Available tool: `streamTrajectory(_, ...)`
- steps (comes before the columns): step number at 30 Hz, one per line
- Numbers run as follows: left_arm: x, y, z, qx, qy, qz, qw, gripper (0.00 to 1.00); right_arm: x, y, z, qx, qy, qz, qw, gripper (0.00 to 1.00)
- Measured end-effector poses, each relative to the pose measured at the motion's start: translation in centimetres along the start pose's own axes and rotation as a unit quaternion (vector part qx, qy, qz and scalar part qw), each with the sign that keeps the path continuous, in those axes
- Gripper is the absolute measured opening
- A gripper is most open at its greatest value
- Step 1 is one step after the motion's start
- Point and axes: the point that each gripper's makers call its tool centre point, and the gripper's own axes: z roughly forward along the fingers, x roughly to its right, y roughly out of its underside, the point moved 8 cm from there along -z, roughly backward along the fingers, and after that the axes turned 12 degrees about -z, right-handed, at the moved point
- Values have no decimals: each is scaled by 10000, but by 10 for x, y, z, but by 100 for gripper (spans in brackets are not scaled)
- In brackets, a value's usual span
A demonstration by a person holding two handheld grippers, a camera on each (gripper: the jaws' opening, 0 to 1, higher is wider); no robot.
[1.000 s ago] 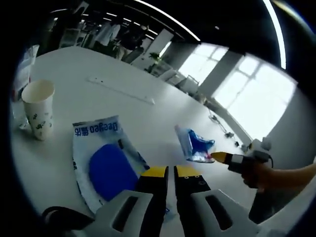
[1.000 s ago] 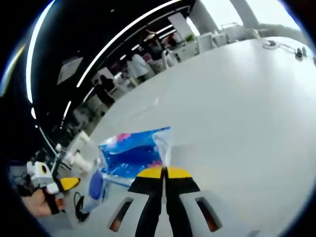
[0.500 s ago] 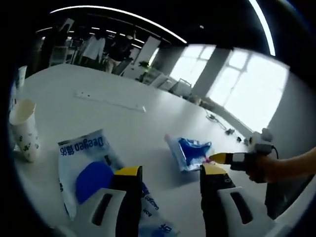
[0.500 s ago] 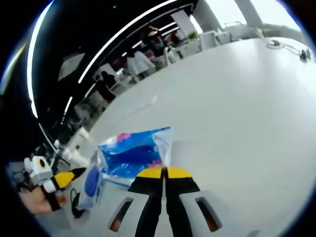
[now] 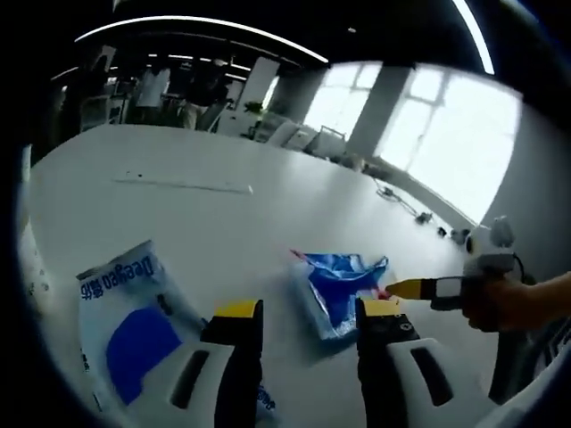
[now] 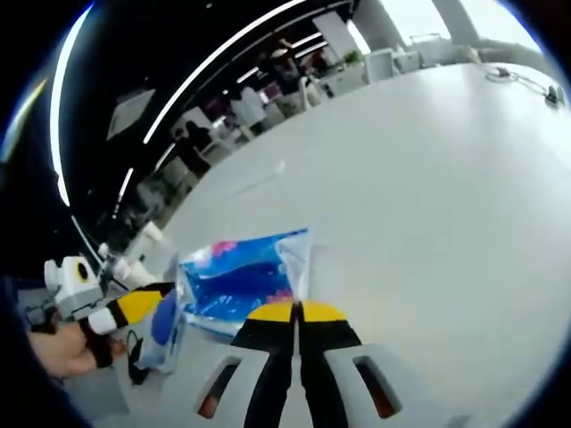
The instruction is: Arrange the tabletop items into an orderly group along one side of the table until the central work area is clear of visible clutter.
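A blue packet (image 6: 243,278) is lying on the white table (image 6: 428,178), and the right gripper (image 6: 295,312) is pinching its near edge, jaws pressed together on the plastic. In the left gripper view the same packet (image 5: 339,281) is sitting just ahead of the left gripper (image 5: 303,312), whose jaws are standing wide apart and holding nothing. A white pouch with a blue oval (image 5: 125,312) is lying beside that gripper's left jaw.

We see two packets on the white table (image 5: 268,223) — white-and-blue flat pouch (image 5: 125,312) left, crinkled blue plastic packet (image 5: 339,281) right, apart.
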Motion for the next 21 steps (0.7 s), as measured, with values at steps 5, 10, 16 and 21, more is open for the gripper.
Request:
streamTrajectory(5,9,0,13,-160,25,121,9998,22,0,0,2,17,-51,7,10000,0)
streamTrajectory(10,10,-3,20,-222,-127,279,9993,9,4,-1,2,37,-28,48,10000,0)
streamTrajectory(16,5,0,23,-385,-320,88,9987,5,5,-1,2,34,-25,-14,10000,0)
streamTrajectory(21,4,8,24,-508,-426,96,9978,4,3,1,4,-68,2,-301,9995,0)
